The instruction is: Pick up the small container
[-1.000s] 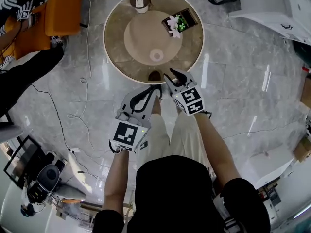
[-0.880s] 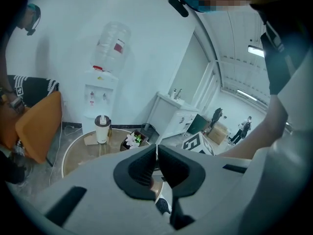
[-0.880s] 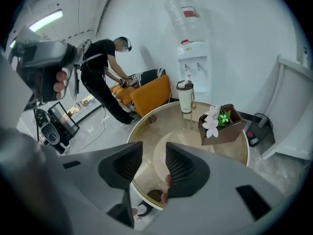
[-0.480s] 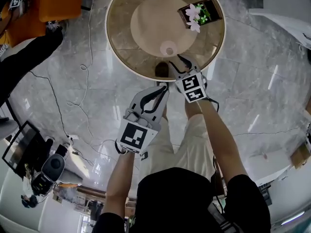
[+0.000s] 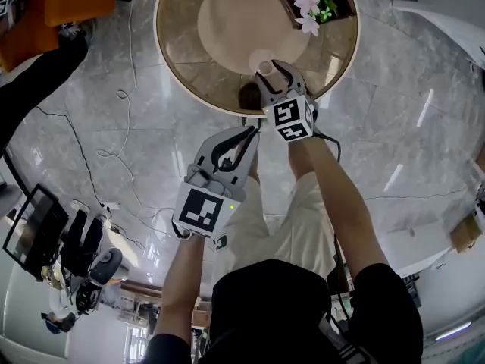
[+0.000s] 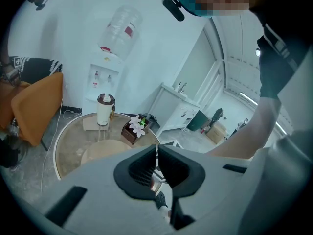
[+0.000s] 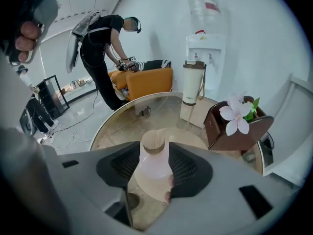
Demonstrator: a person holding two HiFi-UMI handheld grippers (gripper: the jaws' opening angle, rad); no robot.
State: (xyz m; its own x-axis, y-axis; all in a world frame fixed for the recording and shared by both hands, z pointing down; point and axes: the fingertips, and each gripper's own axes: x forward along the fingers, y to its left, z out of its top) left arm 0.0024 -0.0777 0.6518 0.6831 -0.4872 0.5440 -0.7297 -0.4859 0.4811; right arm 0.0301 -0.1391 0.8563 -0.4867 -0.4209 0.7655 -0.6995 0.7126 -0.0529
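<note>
The small container point(image 7: 154, 166) is a pale pink flask with a wooden cap. It stands on a round beige mat point(image 5: 227, 21) on the round glass table point(image 5: 182, 89). My right gripper point(image 7: 152, 173) reaches over the table's near edge with the container point(image 5: 264, 67) between its jaws. The jaws are opening and the pads point(image 7: 188, 168) stand beside the flask without pressing on it. My left gripper point(image 5: 248, 133) hangs back over the floor, short of the table. Its jaw tips point(image 6: 156, 150) meet with nothing between them.
A brown box with pink flowers point(image 5: 317, 3) sits at the table's far right, seen close to the right of the container point(image 7: 238, 124). A tall white tumbler point(image 7: 191, 89) stands at the back. An orange chair point(image 7: 146, 82) and a person point(image 7: 100, 48) are beyond the table. Cables point(image 5: 114, 127) lie on the floor.
My right gripper has moved forward over the table's edge until its jaws flank the container. The left gripper has followed a little but stays off the table.
</note>
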